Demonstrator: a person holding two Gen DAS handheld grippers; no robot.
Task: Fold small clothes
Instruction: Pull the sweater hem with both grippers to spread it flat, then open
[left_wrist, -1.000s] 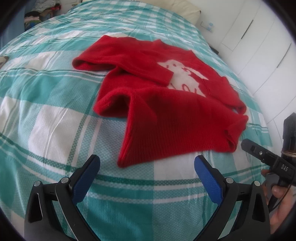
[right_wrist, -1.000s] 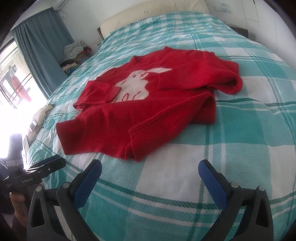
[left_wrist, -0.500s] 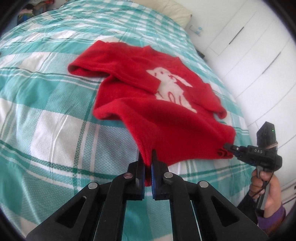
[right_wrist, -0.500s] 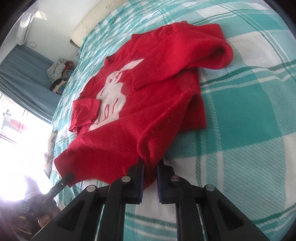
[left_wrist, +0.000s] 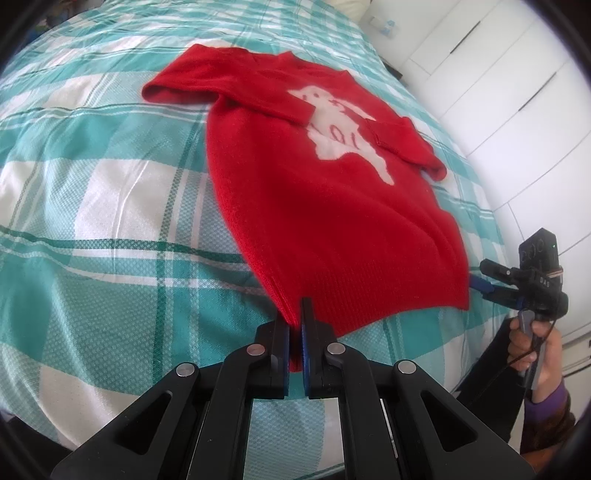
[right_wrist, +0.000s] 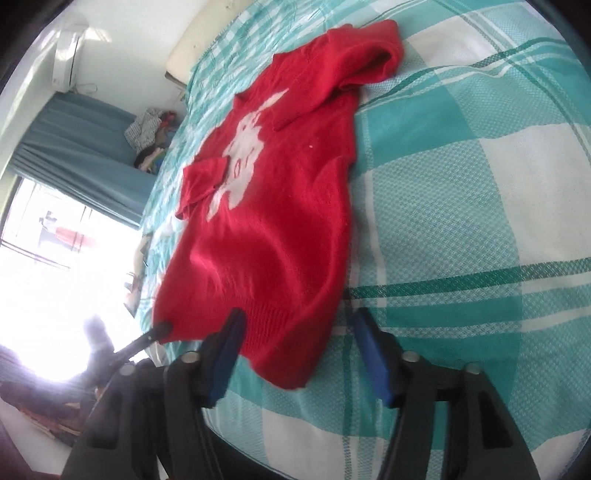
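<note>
A small red sweater (left_wrist: 332, 206) with a white animal figure lies front up on a teal checked bed, both sleeves folded in across the chest. My left gripper (left_wrist: 295, 317) is shut on the near left corner of its hem. In the right wrist view the sweater (right_wrist: 273, 229) stretches away from me; my right gripper (right_wrist: 295, 325) is open, its blue pads either side of the near right hem corner, not touching. The right gripper also shows at the right of the left wrist view (left_wrist: 491, 284), and the left gripper at the left of the right wrist view (right_wrist: 159, 328).
The bed cover (left_wrist: 110, 206) spreads wide around the sweater. White wardrobe doors (left_wrist: 517, 92) stand on the right. In the right wrist view a blue curtain (right_wrist: 74, 147), a bright window and a pile of clothes (right_wrist: 151, 133) lie beyond the bed's left side.
Both grippers closed on the hem corners and pulled the hem flat toward me. The right gripper has since opened and let go; the left stays shut.
</note>
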